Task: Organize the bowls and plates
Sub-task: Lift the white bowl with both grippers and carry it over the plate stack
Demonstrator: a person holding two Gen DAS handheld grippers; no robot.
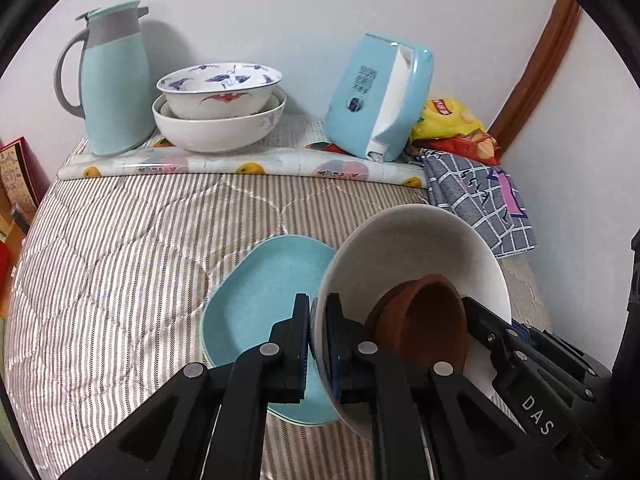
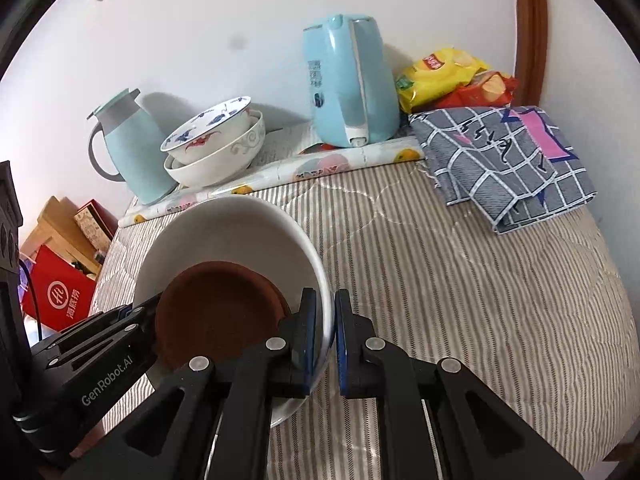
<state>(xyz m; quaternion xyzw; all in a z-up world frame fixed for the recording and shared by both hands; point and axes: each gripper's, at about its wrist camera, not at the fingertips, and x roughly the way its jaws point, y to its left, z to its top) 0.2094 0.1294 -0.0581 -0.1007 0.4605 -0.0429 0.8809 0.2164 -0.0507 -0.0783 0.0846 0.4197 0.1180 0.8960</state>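
A white bowl [image 1: 404, 248] with brown saucers [image 1: 424, 324] nested inside is held tilted above the striped quilted bed [image 1: 120, 260], its rim clamped on one side between the closed jaws of the left gripper [image 1: 318, 344] and on the opposite side between the closed jaws of the right gripper [image 2: 325, 336]. Just beside and beneath it, stacked light-blue plates [image 1: 256, 300] are seen lying on the quilt. Well behind, two nested patterned bowls [image 1: 220, 112] are set between a teal thermal jug [image 1: 110, 80] and a blue electric kettle [image 1: 376, 96], with snack bags [image 1: 452, 120] and a checked cloth [image 1: 480, 196] at the right.
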